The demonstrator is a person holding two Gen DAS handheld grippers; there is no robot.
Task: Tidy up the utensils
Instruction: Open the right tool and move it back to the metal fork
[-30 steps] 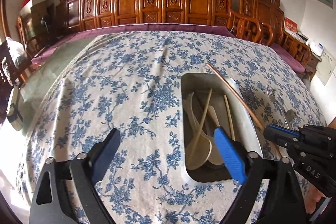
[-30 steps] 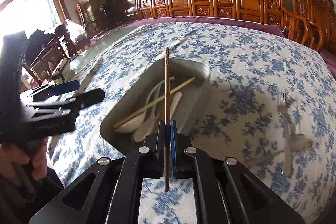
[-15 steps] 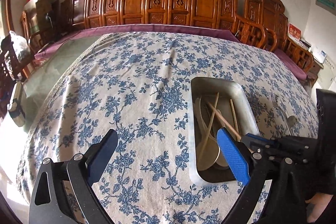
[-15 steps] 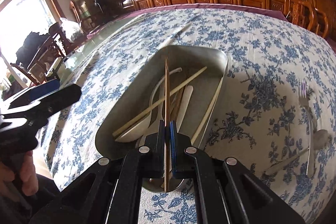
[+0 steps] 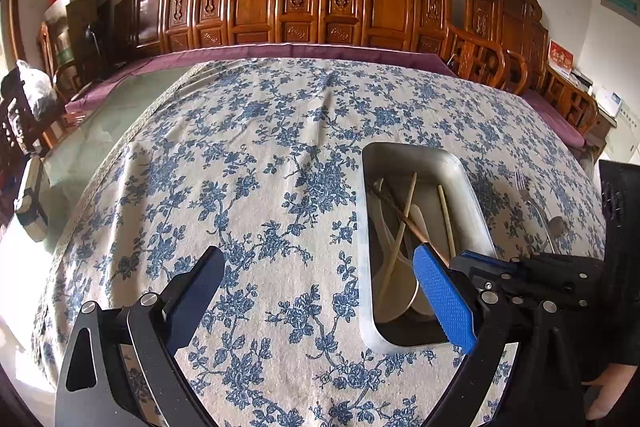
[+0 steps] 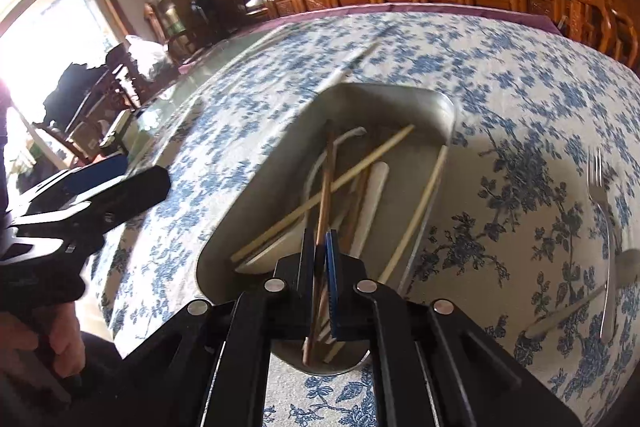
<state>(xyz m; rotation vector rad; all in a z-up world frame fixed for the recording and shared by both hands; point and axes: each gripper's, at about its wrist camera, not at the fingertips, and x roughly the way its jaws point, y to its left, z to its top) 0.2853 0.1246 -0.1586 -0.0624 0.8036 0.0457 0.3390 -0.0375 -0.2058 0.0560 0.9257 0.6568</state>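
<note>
The right gripper (image 6: 320, 247) begins opening its fingers around 1 dark chopstick (image 6: 326, 183) angled into the tray (image 6: 420, 99); releasing low should stop bouncing. The left gripper (image 5: 316, 287) hovers open over the table (image 5: 240, 167).

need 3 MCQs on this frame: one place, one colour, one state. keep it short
1. Where does the fork lie?
A. in the metal tray
B. on the tablecloth, outside the tray
C. in the left tool

2. What colour is the tablecloth's flower print?
A. blue
B. red
C. green

3. How does the left tool stand?
A. shut on a spoon
B. shut on a chopstick
C. open, nothing between its fingers

Key: 1 B, the fork rests on the cloth beside the metal tray. 2 A, blue flowers on a pale ground. 3 C, its fingers stand wide apart over bare cloth, while the right tool has the dark chopstick between its fingers.
</note>
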